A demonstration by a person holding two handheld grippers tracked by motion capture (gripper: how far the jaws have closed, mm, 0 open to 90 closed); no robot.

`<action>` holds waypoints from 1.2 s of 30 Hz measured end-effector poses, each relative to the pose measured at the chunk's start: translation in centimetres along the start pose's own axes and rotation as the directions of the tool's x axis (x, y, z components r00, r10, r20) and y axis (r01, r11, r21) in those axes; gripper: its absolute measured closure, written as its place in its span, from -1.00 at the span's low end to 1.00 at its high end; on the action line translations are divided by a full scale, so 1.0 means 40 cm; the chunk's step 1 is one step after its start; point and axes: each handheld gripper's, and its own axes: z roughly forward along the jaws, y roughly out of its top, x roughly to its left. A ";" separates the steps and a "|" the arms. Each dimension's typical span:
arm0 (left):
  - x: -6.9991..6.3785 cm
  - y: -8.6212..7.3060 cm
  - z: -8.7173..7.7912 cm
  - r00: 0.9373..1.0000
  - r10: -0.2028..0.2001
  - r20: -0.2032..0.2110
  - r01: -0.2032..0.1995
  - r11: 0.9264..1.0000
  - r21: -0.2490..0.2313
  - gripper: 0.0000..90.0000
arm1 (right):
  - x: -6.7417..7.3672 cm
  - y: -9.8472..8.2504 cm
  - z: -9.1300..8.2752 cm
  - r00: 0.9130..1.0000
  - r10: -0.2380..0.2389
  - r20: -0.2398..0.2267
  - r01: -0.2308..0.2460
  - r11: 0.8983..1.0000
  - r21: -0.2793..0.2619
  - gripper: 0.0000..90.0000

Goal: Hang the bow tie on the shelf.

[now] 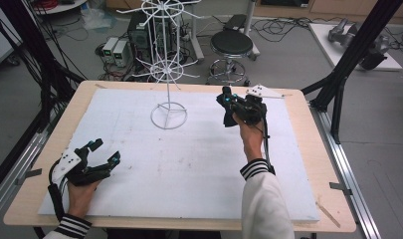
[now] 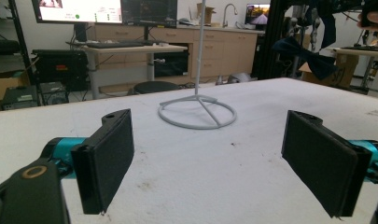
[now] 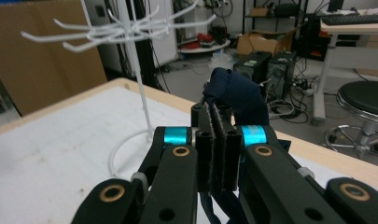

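Note:
A white wire rack [image 1: 167, 64] with hooked arms stands on its ring base at the far middle of the white board [image 1: 189, 169]. My right gripper [image 1: 229, 102] is raised to the right of the rack and shut on a dark navy bow tie [image 1: 228, 118]. In the right gripper view the jaws [image 3: 218, 116] press together on the cloth [image 3: 238, 95], with the rack [image 3: 130, 28] to their left. My left gripper [image 1: 105, 151] rests open near the board's front left corner. Nothing lies between its pads [image 2: 109, 154], and the rack pole [image 2: 200, 56] and bow tie [image 2: 312, 58] are ahead.
The board covers a wooden table [image 1: 301, 107]. Black frame struts [image 1: 351, 59] rise at the table's right, and more at its left [image 1: 45, 74]. A stool [image 1: 231, 45] and computer boxes [image 1: 117, 50] sit on the floor beyond the far edge.

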 end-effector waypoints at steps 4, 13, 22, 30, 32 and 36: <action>0.000 0.000 0.000 1.000 0.000 0.000 0.000 1.000 0.001 -0.62 | 0.001 0.008 0.000 1.000 0.003 -0.001 -0.003 1.000 -0.009 0.96; 0.000 0.000 0.000 1.000 -0.001 -0.002 0.001 1.000 0.001 -0.62 | 0.000 0.021 -0.001 0.999 0.022 0.024 -0.021 0.998 -0.052 0.96; 0.000 0.000 0.000 1.000 -0.001 -0.002 0.001 1.000 0.001 -0.62 | 0.018 0.064 0.010 1.000 -0.020 0.001 0.020 0.997 -0.072 0.96; 0.001 0.000 0.000 1.000 -0.003 -0.001 0.003 1.000 0.000 -0.62 | 0.035 0.105 0.035 0.999 -0.039 0.007 0.040 0.996 -0.076 0.96; 0.002 0.000 0.000 1.000 -0.006 0.000 0.006 1.000 -0.001 -0.62 | 0.038 0.115 0.044 0.999 -0.040 0.007 0.041 0.997 -0.070 0.96; 0.001 -0.001 -0.001 1.000 -0.008 -0.001 0.008 1.000 -0.006 -0.62 | 0.050 0.137 0.063 0.998 -0.055 0.003 0.055 0.996 -0.071 0.96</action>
